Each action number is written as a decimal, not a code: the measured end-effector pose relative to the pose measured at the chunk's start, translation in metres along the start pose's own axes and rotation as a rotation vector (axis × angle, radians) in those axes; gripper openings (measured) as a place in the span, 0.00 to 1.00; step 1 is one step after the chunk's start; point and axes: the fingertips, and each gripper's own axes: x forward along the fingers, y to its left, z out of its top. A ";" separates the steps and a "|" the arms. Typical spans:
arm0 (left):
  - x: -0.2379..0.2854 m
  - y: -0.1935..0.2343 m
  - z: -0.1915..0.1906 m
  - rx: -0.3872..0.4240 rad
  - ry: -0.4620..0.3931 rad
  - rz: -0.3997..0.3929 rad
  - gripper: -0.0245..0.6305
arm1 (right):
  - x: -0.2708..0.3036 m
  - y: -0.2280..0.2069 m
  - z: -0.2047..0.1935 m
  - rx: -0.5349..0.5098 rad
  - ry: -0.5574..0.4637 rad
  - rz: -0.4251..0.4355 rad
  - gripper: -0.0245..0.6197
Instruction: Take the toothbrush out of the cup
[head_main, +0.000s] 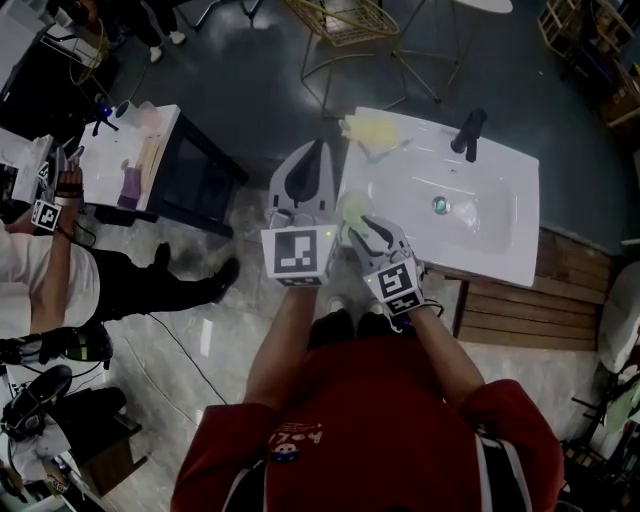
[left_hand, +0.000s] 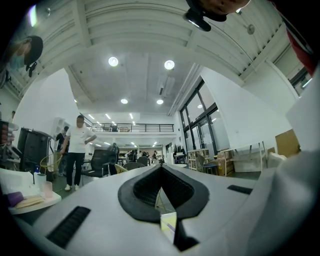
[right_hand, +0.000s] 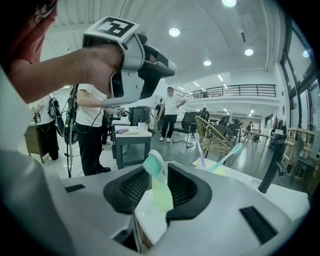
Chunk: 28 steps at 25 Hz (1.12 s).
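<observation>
A yellow-green cup (head_main: 372, 128) stands on the back left corner of the white sink (head_main: 500, 235). In the right gripper view the cup (right_hand: 216, 167) holds a purple toothbrush (right_hand: 199, 147) and a teal one (right_hand: 235, 150). My right gripper (head_main: 355, 222) is over the sink's near left edge, shut on a pale green toothbrush (right_hand: 157, 187) that stands up between its pads. My left gripper (head_main: 315, 150) hovers left of the sink and points out into the room; its jaws (left_hand: 161, 170) look closed with nothing gripped.
A black faucet (head_main: 468, 132) rises at the sink's back, with the drain (head_main: 439, 205) in the basin. A small white table (head_main: 135, 150) with clutter stands to the left, a seated person (head_main: 60, 270) beside it. A yellow wire chair (head_main: 345, 25) is behind the sink.
</observation>
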 end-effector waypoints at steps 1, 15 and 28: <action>0.000 0.000 -0.001 0.000 0.002 -0.001 0.08 | 0.000 -0.001 0.000 -0.002 -0.001 -0.007 0.23; -0.003 0.005 -0.002 -0.006 0.000 0.004 0.08 | -0.001 -0.008 0.007 -0.023 -0.016 -0.053 0.12; -0.005 0.002 0.007 -0.002 -0.021 -0.002 0.08 | -0.032 -0.032 0.071 0.002 -0.164 -0.124 0.12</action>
